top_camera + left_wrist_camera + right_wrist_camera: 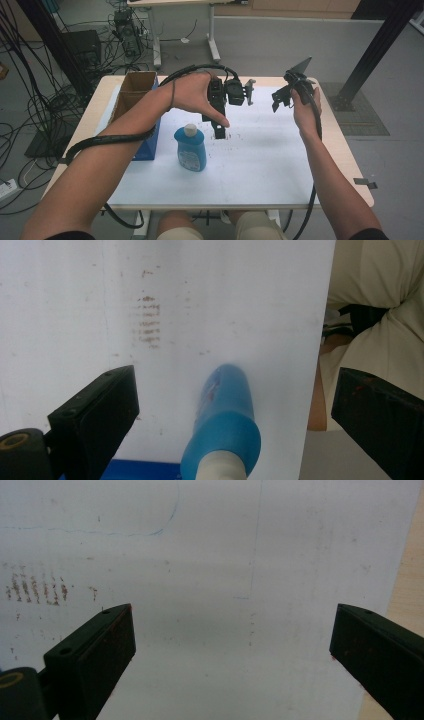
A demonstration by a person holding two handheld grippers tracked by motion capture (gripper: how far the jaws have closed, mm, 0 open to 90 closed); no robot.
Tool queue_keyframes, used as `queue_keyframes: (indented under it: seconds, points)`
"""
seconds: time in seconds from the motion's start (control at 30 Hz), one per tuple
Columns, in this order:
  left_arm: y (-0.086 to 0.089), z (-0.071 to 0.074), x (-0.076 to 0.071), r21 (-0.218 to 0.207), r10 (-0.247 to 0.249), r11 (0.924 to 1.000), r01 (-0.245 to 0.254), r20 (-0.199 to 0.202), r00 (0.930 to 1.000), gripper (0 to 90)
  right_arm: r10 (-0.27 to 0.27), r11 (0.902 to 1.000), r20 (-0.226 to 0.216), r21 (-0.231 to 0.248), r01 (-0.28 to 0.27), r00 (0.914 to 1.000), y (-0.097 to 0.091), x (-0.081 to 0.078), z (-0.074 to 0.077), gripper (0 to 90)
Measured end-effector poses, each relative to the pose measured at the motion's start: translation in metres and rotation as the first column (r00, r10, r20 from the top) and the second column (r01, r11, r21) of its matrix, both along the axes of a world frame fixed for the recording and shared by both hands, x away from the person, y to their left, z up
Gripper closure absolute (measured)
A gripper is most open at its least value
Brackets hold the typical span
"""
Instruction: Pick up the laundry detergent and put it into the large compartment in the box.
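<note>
So the surface is a light wooden top mostly covered by a white sheet with some brownish smudges on it, probably there to give a plain working area. Along its left edge sits a cardboard box with a blue box in front of it, both kept out of the way. The bottle is blue with a white cap, standing upright left of the middle of the surface, just beside the blue box, so it's easy to get at from above. The left gripper hangs over the sheet just behind and right of the bottle, pointing down; in the left gripper view its jaws are spread wide with the bottle lined up between them but nothing clamped, so I'd guess it's about to come down on it. The right gripper is held up near the far right corner, well apart from the bottle, jaws wide open and empty over bare sheet, looks like it's just parked there while the left does the work.
</note>
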State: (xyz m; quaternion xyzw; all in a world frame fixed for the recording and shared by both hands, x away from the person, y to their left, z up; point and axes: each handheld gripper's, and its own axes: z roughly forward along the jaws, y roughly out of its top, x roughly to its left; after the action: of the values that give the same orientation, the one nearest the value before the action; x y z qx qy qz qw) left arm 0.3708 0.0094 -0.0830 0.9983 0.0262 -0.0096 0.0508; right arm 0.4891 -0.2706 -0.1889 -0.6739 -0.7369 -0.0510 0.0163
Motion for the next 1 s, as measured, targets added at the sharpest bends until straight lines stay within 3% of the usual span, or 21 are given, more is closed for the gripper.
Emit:
queue_keyframes:
  seconds: [1.0]
  points:
    - [-0.0026,-0.0003,-0.0013,0.004,-0.015,0.9999,0.015,-0.004,0.9999,5.8,-0.001,1.0,-0.005,-0.006,0.001,1.0,0.0002,0.0015,0.0016,4.4]
